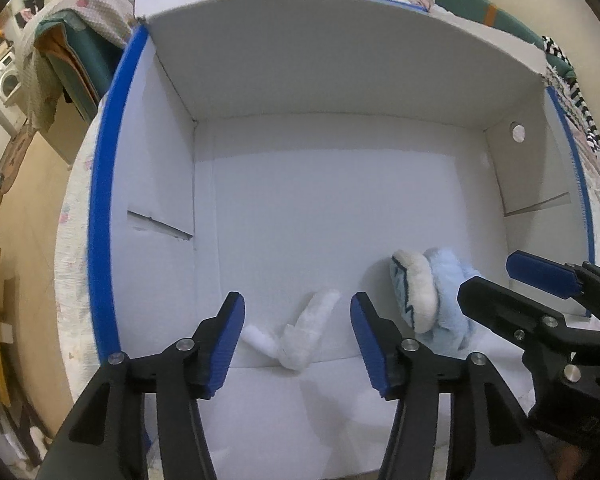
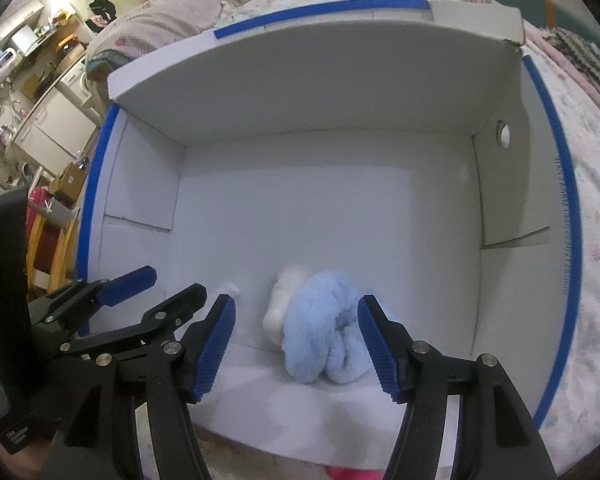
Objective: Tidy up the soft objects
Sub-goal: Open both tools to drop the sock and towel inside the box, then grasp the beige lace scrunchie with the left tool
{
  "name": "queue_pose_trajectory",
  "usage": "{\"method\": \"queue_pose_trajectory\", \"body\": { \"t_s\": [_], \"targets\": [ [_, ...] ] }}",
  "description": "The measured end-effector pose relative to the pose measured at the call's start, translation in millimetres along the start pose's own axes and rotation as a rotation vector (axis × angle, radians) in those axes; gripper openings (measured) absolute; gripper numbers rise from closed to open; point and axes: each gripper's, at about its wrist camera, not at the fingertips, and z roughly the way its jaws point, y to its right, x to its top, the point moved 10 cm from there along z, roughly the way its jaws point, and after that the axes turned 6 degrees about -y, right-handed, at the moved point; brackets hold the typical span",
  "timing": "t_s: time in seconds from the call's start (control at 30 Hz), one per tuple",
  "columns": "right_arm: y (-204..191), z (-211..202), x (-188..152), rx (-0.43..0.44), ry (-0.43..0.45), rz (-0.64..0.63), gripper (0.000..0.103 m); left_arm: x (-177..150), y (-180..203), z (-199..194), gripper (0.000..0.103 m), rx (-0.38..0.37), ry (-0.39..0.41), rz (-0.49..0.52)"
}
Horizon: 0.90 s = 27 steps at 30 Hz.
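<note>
A white cardboard box [image 1: 340,168] with blue-taped rims lies open on a bed. On its floor near the front lie a small white fuzzy item [image 1: 300,336] and a light blue and white plush item [image 1: 428,296], also in the right wrist view [image 2: 320,332]. My left gripper [image 1: 297,338] is open, its fingers on either side of the white item, not touching it. My right gripper [image 2: 297,344] is open above the blue plush, apart from it. It also shows at the right of the left wrist view [image 1: 512,284]. The left gripper shows at the left of the right wrist view [image 2: 168,284].
The box [image 2: 324,200] has tall white walls and a raised back flap [image 1: 340,40]. A patterned quilt [image 2: 592,240] surrounds it. A pink object [image 2: 352,473] lies just outside the box's front edge. Furniture and a washing machine [image 1: 4,80] stand far left.
</note>
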Motion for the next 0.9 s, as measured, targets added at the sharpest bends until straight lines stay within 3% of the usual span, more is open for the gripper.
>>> {"method": "queue_pose_trajectory", "body": {
  "t_s": [0.4,0.9],
  "targets": [
    [-4,-21,-12,-0.018,0.033,0.000,0.067,-13,10,-28,0.059,-0.016,0.065,0.043],
    [10,-47,-40,0.000,0.081,0.073,0.068,-33,-12,-76,0.059,-0.045,0.141,0.029]
  ]
}}
